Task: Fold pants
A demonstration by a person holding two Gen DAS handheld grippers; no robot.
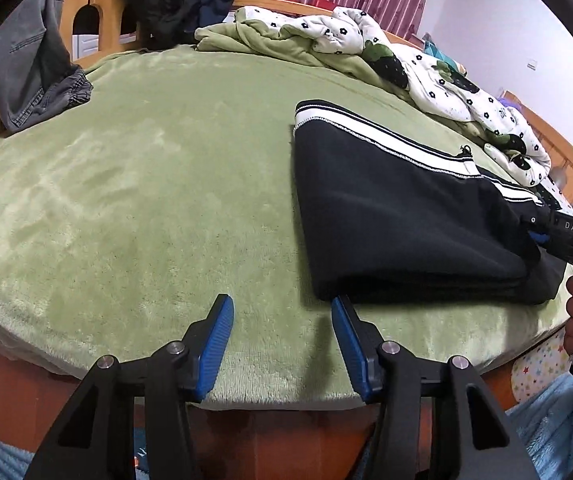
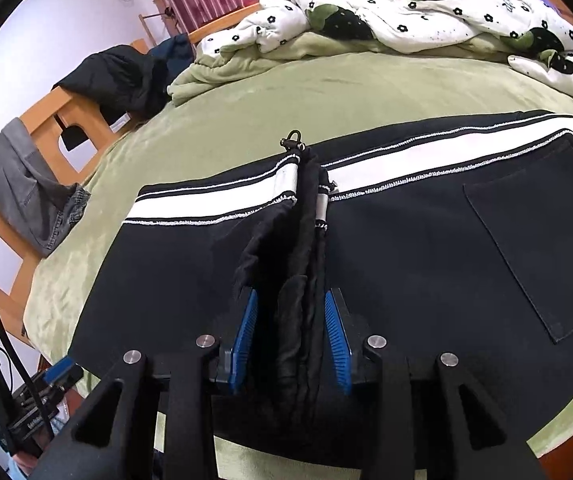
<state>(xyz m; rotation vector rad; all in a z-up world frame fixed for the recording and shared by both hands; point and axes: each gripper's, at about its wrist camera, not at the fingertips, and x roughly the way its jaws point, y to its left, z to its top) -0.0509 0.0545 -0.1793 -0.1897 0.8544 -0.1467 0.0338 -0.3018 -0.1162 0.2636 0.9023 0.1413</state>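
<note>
green fleece blanket (image 1: 134,184) over a wooden bed, grey jeans (image 1: 30,76) on the far left. left gripper (image 1: 282,338) hangs released at the near edge, gripping nothing, probably lining up on the fold's corner. black pants (image 2: 426,248) lie folded right of it. right gripper (image 2: 291,340) straddles a bunched ridge, pads look just off it (only its camera shows this, plus the back pocket (image 2: 542,248)).

Black pants (image 2: 406,248) with a white side stripe lie folded flat on the green bed, stripe toward twelve o'clock, a bunched ridge rising mid-cloth.
</note>
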